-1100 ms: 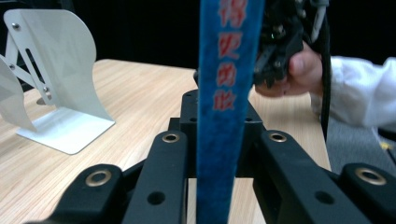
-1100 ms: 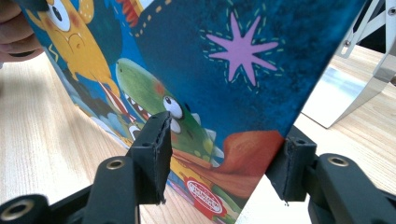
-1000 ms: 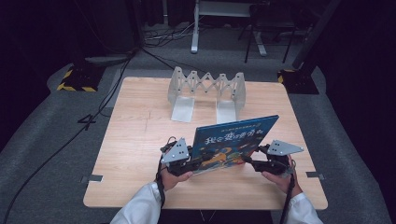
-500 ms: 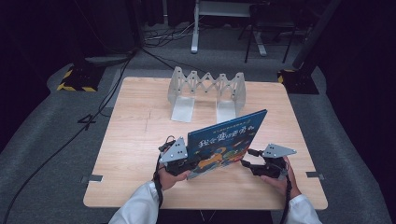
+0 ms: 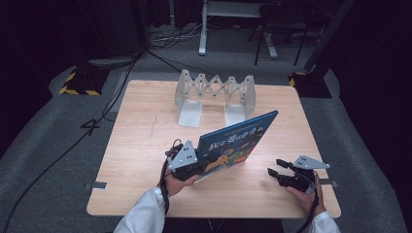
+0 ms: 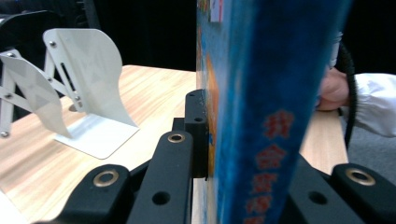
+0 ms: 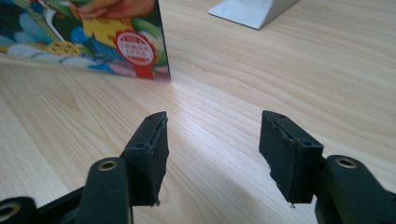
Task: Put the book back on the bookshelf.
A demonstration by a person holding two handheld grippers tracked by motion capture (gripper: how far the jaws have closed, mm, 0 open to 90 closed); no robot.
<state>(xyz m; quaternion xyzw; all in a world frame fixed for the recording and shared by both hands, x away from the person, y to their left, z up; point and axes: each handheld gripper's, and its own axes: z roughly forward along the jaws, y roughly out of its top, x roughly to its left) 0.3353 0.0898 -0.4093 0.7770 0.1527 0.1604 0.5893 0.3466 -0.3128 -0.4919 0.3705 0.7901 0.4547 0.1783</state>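
The left gripper [image 5: 194, 167] pinched the blue book [image 5: 236, 141], holding it up on its edge on the table [image 5: 145, 145]. The right gripper [image 5: 277, 174] was spread, holding nothing. Next, the book probably needed carrying into the white rack [image 5: 214, 94].

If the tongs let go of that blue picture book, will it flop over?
Probably yes. The book stands tilted on one edge, held only by the left tongs, so it would likely tip flat. It looks stiff, keeping straight without sagging. Its cover seems glossy, so maybe slippery.
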